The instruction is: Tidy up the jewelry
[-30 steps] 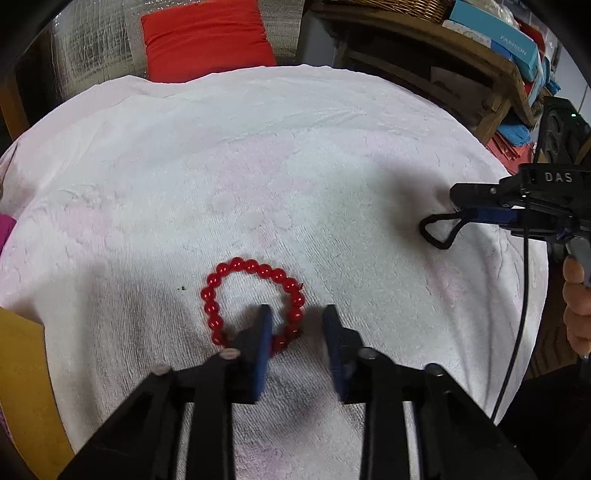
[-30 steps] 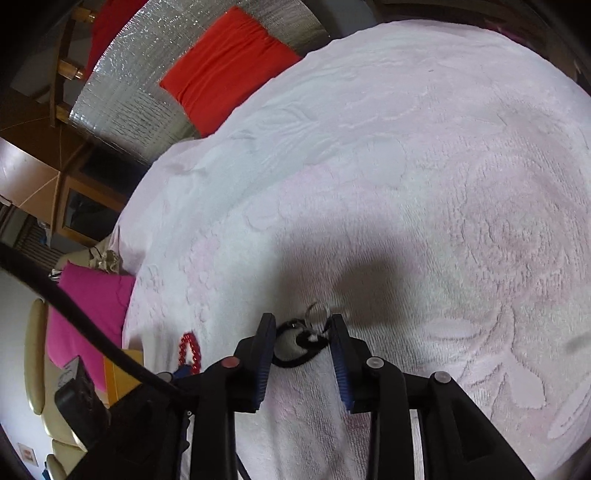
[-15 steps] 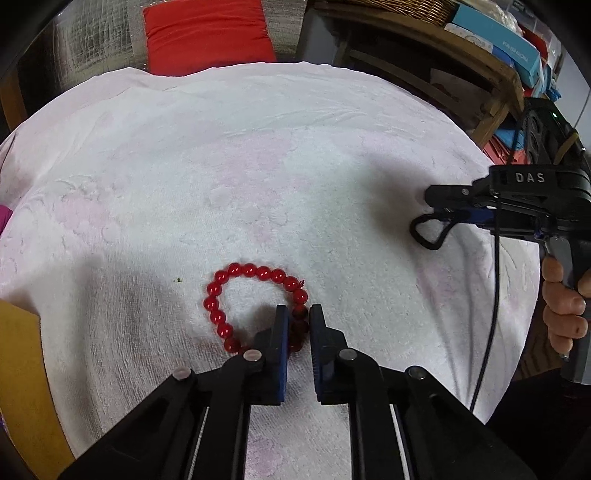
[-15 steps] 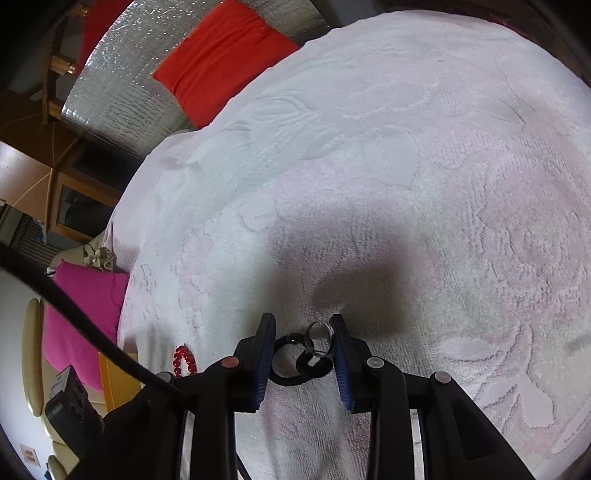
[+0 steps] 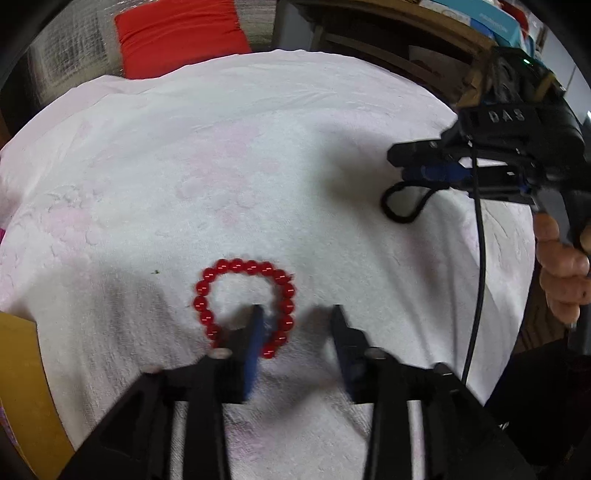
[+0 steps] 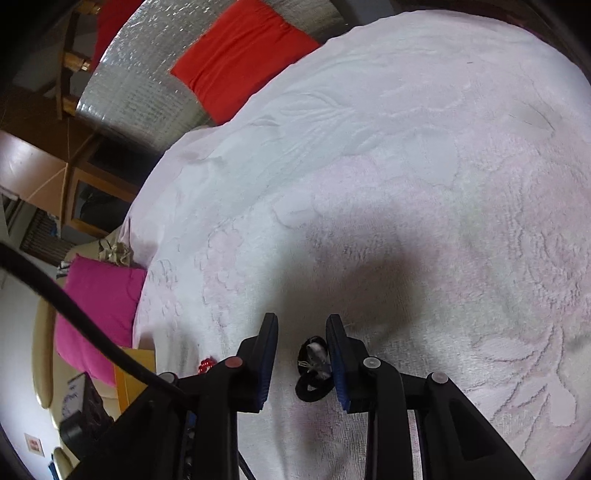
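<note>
A red bead bracelet (image 5: 236,295) lies flat on the pink-white towel (image 5: 221,166). My left gripper (image 5: 295,314) is open; its left finger rests inside the bracelet's loop and part of the bead ring lies between the fingers. My right gripper (image 6: 301,325) is open, with a black cord with a small metal ring (image 6: 314,365) hanging against its right finger above the towel (image 6: 406,184). In the left wrist view the right gripper (image 5: 424,166) is at the right with the black cord loop (image 5: 402,201) dangling below it.
A red cushion (image 5: 177,37) lies beyond the towel's far edge, with a silver padded sheet (image 6: 140,81) next to it. A wooden shelf with boxes (image 5: 461,22) stands at the back right. A yellow-orange edge (image 5: 22,387) and a magenta cushion (image 6: 99,310) are at the left.
My left gripper, nearly shut on the bracelet's beads half a second ago, has opened wide. The right gripper has lifted a little, and the black cord now hangs against its right finger.
</note>
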Demonstrator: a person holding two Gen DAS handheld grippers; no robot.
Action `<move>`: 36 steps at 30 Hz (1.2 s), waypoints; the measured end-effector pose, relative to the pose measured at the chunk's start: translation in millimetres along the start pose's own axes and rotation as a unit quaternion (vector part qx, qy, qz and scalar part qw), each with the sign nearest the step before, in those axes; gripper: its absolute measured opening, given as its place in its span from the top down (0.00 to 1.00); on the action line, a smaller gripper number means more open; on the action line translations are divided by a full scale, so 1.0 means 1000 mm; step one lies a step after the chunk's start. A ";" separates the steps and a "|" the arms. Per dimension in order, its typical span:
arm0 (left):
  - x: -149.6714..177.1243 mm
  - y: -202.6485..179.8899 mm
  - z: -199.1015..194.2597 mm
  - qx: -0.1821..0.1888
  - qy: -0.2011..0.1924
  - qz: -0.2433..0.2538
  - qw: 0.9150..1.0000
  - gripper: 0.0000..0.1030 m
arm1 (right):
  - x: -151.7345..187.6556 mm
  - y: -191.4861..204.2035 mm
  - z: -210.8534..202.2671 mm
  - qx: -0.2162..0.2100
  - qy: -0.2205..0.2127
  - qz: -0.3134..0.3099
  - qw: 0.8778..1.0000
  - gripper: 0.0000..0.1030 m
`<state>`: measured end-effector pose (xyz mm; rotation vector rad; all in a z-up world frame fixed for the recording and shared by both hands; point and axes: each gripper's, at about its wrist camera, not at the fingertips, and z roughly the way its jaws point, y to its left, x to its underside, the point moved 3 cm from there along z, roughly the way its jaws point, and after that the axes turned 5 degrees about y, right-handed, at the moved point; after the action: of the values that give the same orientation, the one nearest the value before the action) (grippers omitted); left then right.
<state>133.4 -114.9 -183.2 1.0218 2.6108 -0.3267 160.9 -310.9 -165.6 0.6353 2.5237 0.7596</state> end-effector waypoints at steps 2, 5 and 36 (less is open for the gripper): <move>-0.001 -0.004 0.001 -0.009 0.001 0.009 1.000 0.56 | -0.001 -0.003 -0.002 -0.004 0.000 0.004 1.000 0.71; -0.002 -0.005 0.003 -0.004 0.000 0.005 1.000 0.58 | -0.002 -0.007 -0.003 0.006 0.007 0.006 1.000 0.70; -0.007 0.061 -0.051 0.041 -0.109 -0.137 0.984 0.91 | 0.010 0.022 -0.015 -0.001 -0.031 -0.077 0.997 0.83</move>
<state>169.5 -58.5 -139.3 0.6082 2.5509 -0.5799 152.1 -295.5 -143.7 0.4492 2.4801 0.6763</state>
